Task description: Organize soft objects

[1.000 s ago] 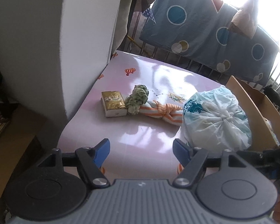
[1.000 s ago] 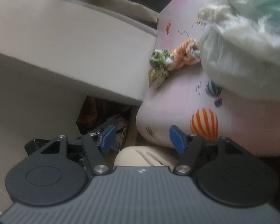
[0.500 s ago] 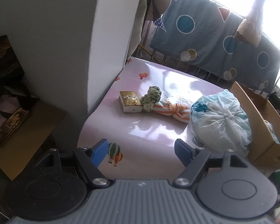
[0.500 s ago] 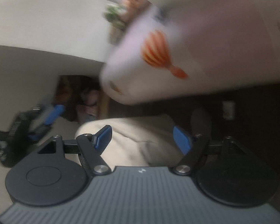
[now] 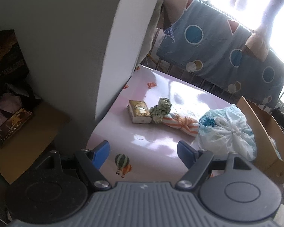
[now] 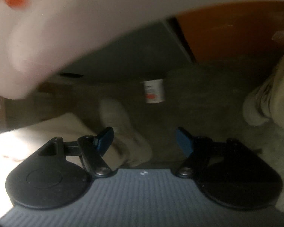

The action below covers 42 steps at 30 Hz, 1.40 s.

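Note:
On the pink balloon-print table [image 5: 161, 143] lie a gold tissue pack [image 5: 139, 111], a green knotted cloth [image 5: 161, 106], an orange-and-white striped knotted cloth [image 5: 181, 123] and a tied white-and-blue plastic bag [image 5: 227, 132]. My left gripper [image 5: 143, 154] hovers open over the table's near edge, well short of them, with nothing between its fingers. My right gripper [image 6: 143, 139] is open and empty, pointing down below the table's edge [image 6: 47, 37] toward the dim floor; none of the soft objects show in that blurred view.
A white wall corner [image 5: 108, 56] stands left of the table. A cardboard box [image 5: 265, 132] sits right of the bag. A blue dotted blanket [image 5: 217, 43] hangs on the rail behind. Under the table a small white container [image 6: 154, 90] and a person's beige trouser leg [image 6: 75, 128] show.
The left gripper drew back from the table, so the objects look farther away. The right gripper swung down from the table edge to face the floor under it.

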Each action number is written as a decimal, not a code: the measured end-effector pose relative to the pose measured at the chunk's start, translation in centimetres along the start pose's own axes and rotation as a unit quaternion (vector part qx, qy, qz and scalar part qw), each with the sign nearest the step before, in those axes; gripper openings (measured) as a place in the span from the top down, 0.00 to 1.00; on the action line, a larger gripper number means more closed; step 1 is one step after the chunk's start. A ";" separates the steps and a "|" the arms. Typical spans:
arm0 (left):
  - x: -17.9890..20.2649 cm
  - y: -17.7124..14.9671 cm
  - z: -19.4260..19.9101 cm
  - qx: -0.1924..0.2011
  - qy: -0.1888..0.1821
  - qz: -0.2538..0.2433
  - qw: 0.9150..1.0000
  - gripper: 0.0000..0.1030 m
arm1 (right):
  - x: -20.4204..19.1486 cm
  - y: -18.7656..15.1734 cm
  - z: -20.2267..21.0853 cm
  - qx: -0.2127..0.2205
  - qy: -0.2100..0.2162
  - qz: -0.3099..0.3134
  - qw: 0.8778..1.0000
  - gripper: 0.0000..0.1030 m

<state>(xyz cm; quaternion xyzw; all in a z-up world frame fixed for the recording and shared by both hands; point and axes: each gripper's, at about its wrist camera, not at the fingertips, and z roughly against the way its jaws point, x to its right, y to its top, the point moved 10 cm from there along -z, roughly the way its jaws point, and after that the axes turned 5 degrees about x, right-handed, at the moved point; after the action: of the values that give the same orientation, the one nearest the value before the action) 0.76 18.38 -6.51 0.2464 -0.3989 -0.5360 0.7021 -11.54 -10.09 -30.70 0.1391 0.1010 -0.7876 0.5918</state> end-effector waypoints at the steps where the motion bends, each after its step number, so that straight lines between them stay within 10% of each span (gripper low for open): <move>1: -0.3 0.1 -0.2 -0.001 0.002 0.001 1.000 0.23 | -0.1 0.1 -0.9 0.003 -0.008 0.006 1.000 0.30; 18: -6.0 0.8 -2.7 -0.015 0.035 0.020 0.999 0.23 | -3.0 0.5 -14.8 0.051 -0.043 0.085 0.994 0.35; 42: -8.2 0.2 -6.2 -0.052 0.052 0.033 0.997 0.23 | -1.6 2.7 -21.6 0.050 -0.078 0.044 0.995 0.55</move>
<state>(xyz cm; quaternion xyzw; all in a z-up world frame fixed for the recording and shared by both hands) 5.08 25.69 -12.27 0.2239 -0.3416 -0.5185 0.7512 -6.40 -2.46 -50.45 0.1111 0.0084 -0.7733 0.6241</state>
